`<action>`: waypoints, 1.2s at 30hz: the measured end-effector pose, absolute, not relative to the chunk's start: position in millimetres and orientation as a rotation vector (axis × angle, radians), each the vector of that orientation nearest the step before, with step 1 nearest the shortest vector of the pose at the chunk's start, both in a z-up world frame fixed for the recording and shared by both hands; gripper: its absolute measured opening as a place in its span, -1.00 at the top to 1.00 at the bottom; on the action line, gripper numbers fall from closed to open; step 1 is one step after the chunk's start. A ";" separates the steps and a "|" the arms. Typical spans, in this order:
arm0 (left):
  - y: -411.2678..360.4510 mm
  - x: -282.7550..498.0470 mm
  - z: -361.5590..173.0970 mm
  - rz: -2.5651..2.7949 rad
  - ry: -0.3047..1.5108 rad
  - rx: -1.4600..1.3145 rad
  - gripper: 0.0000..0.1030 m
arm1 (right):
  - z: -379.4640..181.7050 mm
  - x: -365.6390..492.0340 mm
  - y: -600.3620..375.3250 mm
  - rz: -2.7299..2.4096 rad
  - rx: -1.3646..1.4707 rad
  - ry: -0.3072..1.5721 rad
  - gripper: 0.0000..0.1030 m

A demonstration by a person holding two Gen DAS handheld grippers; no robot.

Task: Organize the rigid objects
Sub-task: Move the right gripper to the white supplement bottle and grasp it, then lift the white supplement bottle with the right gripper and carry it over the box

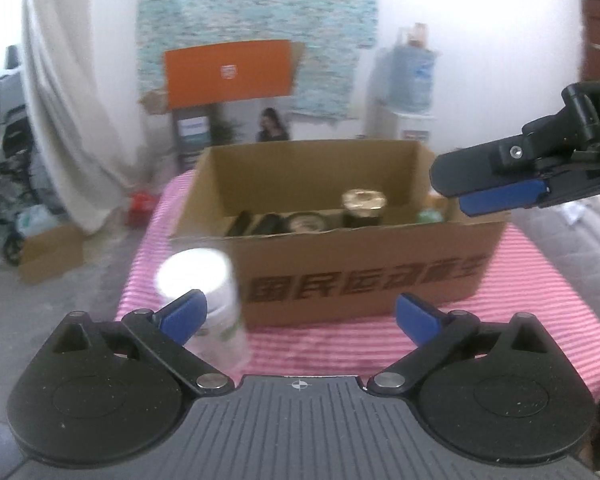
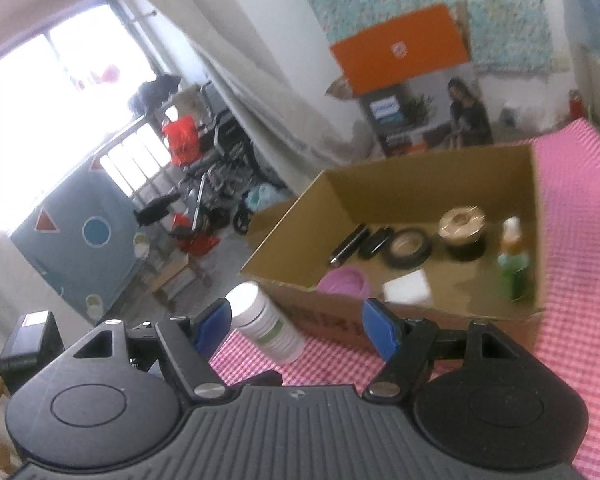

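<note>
Ahead of the tool a white wall (image 1: 480, 20) carries a blue-green patterned hanging (image 1: 256, 4), an orange box (image 1: 228, 72) below it, a pale curtain (image 1: 64, 128) to its left, a bright window (image 2: 32, 120) beyond, grey floor (image 1: 60, 300) underneath.

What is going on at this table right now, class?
A person with a gripper in each hand is sorting items into a cardboard box on a pink striped cloth. Both the left gripper and right gripper are open and empty. A white bottle stands outside the box. Inside are a gold-lidded jar, a green bottle and tape rolls.
</note>
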State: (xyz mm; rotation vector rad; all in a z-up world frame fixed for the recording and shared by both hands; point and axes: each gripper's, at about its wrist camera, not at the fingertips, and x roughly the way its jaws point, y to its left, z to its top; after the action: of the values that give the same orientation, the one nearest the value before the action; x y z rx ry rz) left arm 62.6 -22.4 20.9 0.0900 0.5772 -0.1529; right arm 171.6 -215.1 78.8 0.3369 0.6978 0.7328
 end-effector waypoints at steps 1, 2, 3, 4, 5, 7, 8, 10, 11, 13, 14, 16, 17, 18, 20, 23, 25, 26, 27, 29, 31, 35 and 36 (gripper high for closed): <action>-19.4 63.3 20.1 -0.134 0.574 0.093 -0.96 | 76.7 172.3 -208.5 0.745 0.337 0.707 -0.46; -16.6 65.8 19.9 -0.113 0.570 0.096 -0.96 | 74.6 175.0 -200.7 0.757 0.339 0.721 -0.46; -13.6 66.6 19.9 -0.097 0.565 0.097 -0.96 | 72.1 176.1 -193.0 0.768 0.341 0.733 -0.46; -10.5 68.9 18.8 -0.082 0.562 0.097 -0.96 | 69.6 180.4 -185.0 0.779 0.345 0.750 -0.46; -7.5 72.3 17.2 -0.069 0.561 0.095 -0.97 | 66.6 183.2 -178.7 0.787 0.351 0.765 -0.46; -1.3 77.6 11.6 -0.042 0.565 0.091 -0.96 | 60.9 192.2 -165.2 0.809 0.372 0.799 -0.46; 1.0 82.8 8.8 -0.024 0.571 0.090 -0.95 | 57.9 194.4 -159.3 0.816 0.384 0.815 -0.46; 5.1 87.3 2.2 0.004 0.572 0.092 -0.93 | 52.6 202.2 -146.9 0.823 0.405 0.849 -0.46; 5.6 89.9 -1.2 0.017 0.576 0.096 -0.92 | 50.2 205.4 -140.9 0.828 0.411 0.862 -0.46; 6.5 96.4 -7.2 0.035 0.589 0.098 -0.87 | 46.8 210.2 -129.0 0.830 0.407 0.880 -0.46; 7.2 99.9 -10.5 0.038 0.599 0.099 -0.85 | 45.7 212.1 -123.6 0.829 0.398 0.883 -0.46; 8.2 97.8 -14.8 0.044 0.611 0.103 -0.75 | 43.6 216.1 -113.3 0.823 0.377 0.886 -0.46; 8.5 99.8 -16.4 0.044 0.614 0.103 -0.70 | 42.8 218.1 -108.6 0.820 0.366 0.887 -0.46; 7.6 97.4 -17.5 0.045 0.618 0.101 -0.60 | 41.9 219.7 -104.6 0.819 0.359 0.884 -0.45; 7.7 97.4 -17.4 0.041 0.622 0.090 -0.52 | 38.5 222.2 -97.9 0.813 0.349 0.883 -0.42; 8.7 97.4 -16.1 0.036 0.621 0.082 -0.36 | 33.3 226.5 -93.6 0.789 0.357 0.888 -0.30; 11.1 99.7 -16.0 0.038 0.624 0.073 -0.16 | 29.1 231.8 -93.2 0.785 0.388 0.904 -0.13; 11.7 99.9 -16.3 0.035 0.624 0.064 -0.12 | 26.3 234.2 -93.6 0.786 0.403 0.911 -0.09; 13.0 99.9 -16.2 0.028 0.625 0.054 -0.08 | 23.9 235.4 -93.8 0.785 0.414 0.916 -0.05; 13.2 99.0 -15.7 0.022 0.625 0.044 -0.05 | 20.3 236.9 -93.6 0.784 0.423 0.923 0.08; 12.5 98.2 -15.4 0.020 0.626 0.043 -0.04 | 17.9 237.4 -93.8 0.792 0.435 0.930 0.16; 9.2 95.3 -15.1 0.004 0.632 0.031 -0.03 | 18.1 233.5 -93.8 0.789 0.428 0.927 0.17; 8.7 94.5 -15.3 0.000 0.633 0.031 -0.03 | 18.8 232.4 -94.3 0.785 0.427 0.926 0.17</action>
State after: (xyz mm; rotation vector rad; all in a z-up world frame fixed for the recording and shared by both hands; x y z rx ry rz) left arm 94.5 8.7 -15.3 0.0315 0.6325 -0.0003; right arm 232.4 -94.3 18.8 0.4274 0.9261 0.7853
